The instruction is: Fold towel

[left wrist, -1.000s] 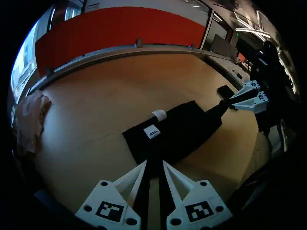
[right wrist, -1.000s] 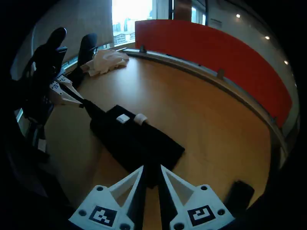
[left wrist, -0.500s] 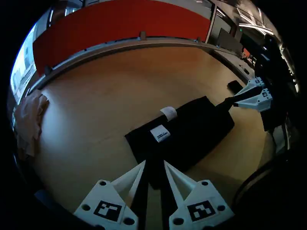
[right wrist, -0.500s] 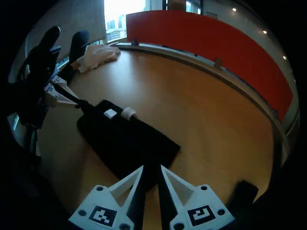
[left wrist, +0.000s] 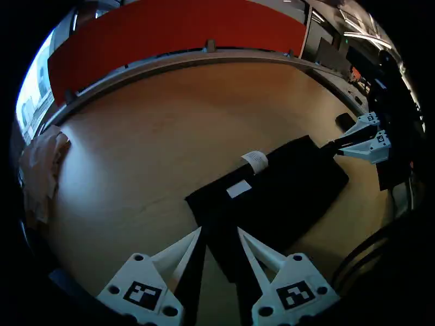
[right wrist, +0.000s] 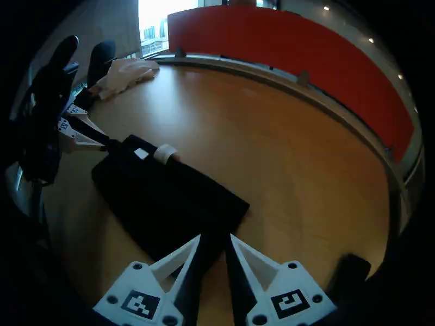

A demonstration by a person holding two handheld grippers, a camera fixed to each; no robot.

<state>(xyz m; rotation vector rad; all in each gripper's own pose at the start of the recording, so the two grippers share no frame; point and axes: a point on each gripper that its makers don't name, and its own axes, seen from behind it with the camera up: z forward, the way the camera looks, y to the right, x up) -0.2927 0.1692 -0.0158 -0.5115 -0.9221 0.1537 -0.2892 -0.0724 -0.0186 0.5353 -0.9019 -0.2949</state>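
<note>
While the left gripper (left wrist: 217,247) pinches a corner of the black towel (left wrist: 283,190) at 6 o'clock, the right gripper (right wrist: 213,247) clamps the opposite end likewise. The towel lies spread on the wooden table (left wrist: 163,136), and in the left gripper view a pale cloth (left wrist: 41,163) is heaped at 9 o'clock.

— What's on the wood table (left wrist: 163,125)?
— Pale cloth heap (left wrist: 41,168) at one end, nr the corner. Small black obj. (left wrist: 344,120) nr the opposite edge.
— Beyond it?
— Red panel (left wrist: 174,32) along the far edge; office chairs (right wrist: 100,57) & window (right wrist: 157,13) past the cloth.
</note>
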